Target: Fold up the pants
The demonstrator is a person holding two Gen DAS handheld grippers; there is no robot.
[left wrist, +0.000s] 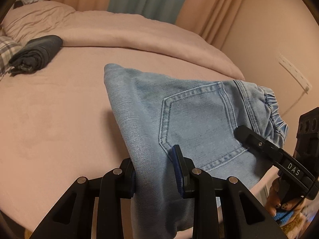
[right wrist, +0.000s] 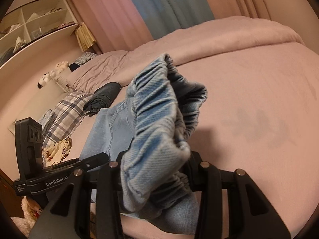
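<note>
Pants (left wrist: 179, 119) are hanging lifted above the near edge of the bed (left wrist: 49, 119), held between the two grippers. The left gripper (left wrist: 155, 171) is clamping a thick fold of the denim between its blue pads, below the back pocket (left wrist: 199, 127). The right gripper (right wrist: 157, 165) is gripping the gathered elastic waistband (right wrist: 159, 107), its jaws closed on bunched cloth that is covering the fingertips. In the left wrist view one black finger of the right gripper (left wrist: 245, 133) is pressing against the pocket's corner.

Open room: the pink sheet is lying broad and bare to the left of the pants and beyond them, up to the rolled edge of the pink duvet (left wrist: 139, 39) running across the far side. A folded dark garment (left wrist: 37, 53) is sitting well apart, near the plaid pillow (right wrist: 67, 109). The wall (left wrist: 269, 49) is standing close on the right of the bed.

Materials: light blue washed denim with double stitching round the pocket; the waistband is puckering into tight ridges. The sheet is looking soft and matte, with faint dark smudges in the right wrist view.

Hard to make out: the lower legs of the pants are dropping out of sight behind the gripper bodies. Shelves (right wrist: 30, 23) and small plush toys (right wrist: 53, 71) are sitting blurred at the far left edge. A hand with painted nails (left wrist: 283, 205) is partly showing under the right gripper's handle.
</note>
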